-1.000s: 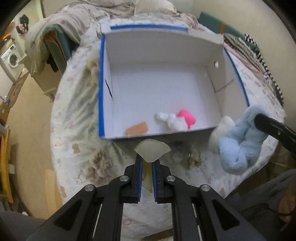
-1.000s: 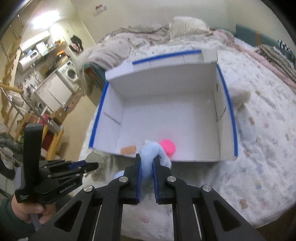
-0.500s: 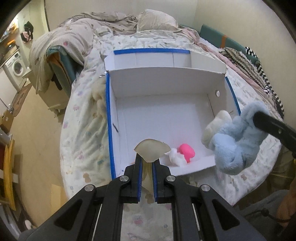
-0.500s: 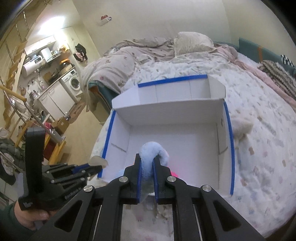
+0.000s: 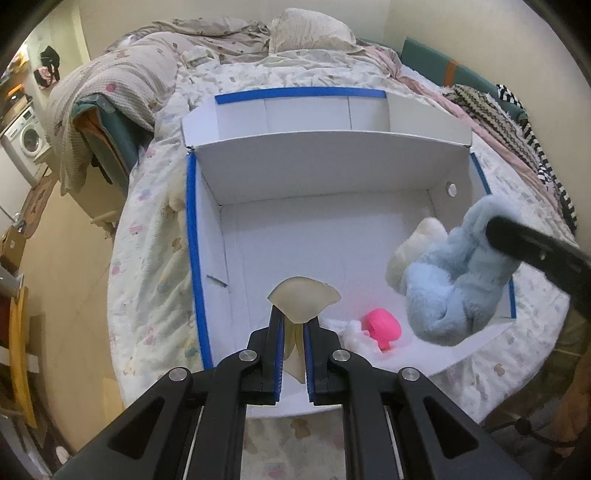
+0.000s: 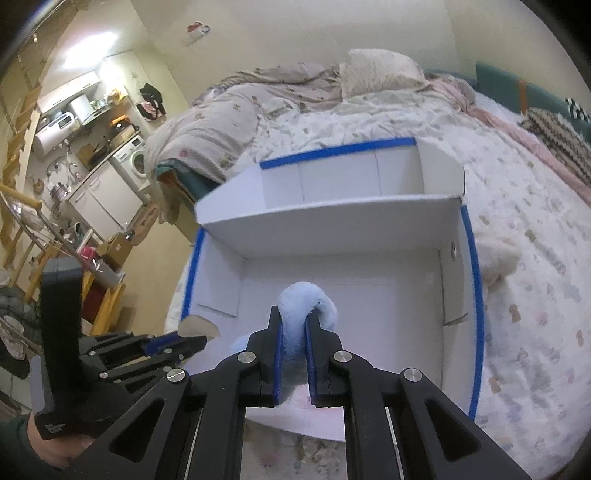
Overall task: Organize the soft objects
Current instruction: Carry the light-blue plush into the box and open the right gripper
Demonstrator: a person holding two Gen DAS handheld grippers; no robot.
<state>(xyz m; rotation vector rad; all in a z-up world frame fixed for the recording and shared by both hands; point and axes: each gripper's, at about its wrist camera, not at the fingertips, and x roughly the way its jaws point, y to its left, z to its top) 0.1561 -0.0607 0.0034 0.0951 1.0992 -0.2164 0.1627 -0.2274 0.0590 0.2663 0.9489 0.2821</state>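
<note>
A white cardboard box with blue tape edges [image 5: 325, 173] [image 6: 332, 218] lies open on the bed. My left gripper [image 5: 294, 325] is shut on a beige soft piece [image 5: 303, 298], held above the box's near left part. My right gripper [image 6: 294, 323] is shut on a light blue plush toy [image 6: 308, 295] [image 5: 454, 291], which hangs over the box's right side. In the left wrist view a pink soft object [image 5: 382, 328] and a white fluffy piece [image 5: 356, 332] lie on the box floor. The left gripper also shows in the right wrist view [image 6: 184, 341].
A cream plush [image 6: 498, 258] lies on the bed right of the box. Crumpled blankets and a pillow [image 5: 310, 33] sit at the bed's far end. Striped and knitted cloths [image 5: 517, 122] lie at the far right. The floor and a washing machine [image 5: 26, 140] are at left.
Both grippers have risen and moved forward over the box, carrying the beige piece and the blue plush. The orange piece on the box floor is now hidden.
</note>
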